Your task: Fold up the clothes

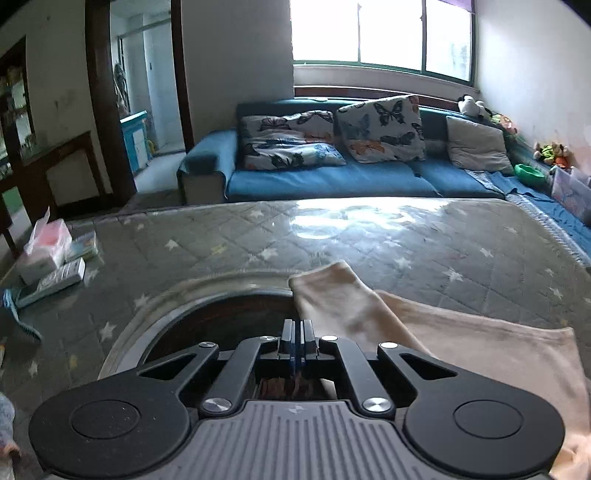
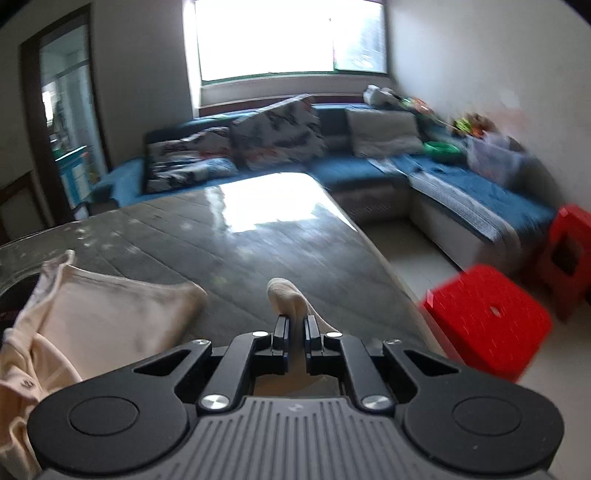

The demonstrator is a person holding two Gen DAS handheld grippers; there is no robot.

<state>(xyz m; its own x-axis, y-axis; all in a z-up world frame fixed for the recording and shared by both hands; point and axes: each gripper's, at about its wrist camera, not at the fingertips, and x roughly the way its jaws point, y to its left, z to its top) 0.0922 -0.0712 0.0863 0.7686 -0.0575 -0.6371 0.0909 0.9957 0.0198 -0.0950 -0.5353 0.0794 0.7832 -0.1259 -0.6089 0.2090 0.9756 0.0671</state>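
Each camera sits on its own gripper, just behind the fingers, and looks forward and a bit down across the bench [image 1: 369, 236]. The left one faces the blue sofa [image 1: 332, 181] and window [image 1: 380, 33] nearly straight on. The right one looks from farther right, so the floor and red stools [image 2: 487, 317] show. Both see the bench, the sofa, the window and the cream cloth [image 2: 122, 314], which lies very close.

window [image 1: 380, 33]: bright, overexposed | walls: pale | sofa [image 1: 332, 181]: blue L-shape under window, butterfly cushions [image 1: 380, 129], grey cushion [image 1: 476, 146] | table [image 1: 258, 240]: glass top over quilted star cloth, glare | doorway [image 1: 147, 92]: dark frame, left | red stools [image 2: 487, 317]: right, on pale floor
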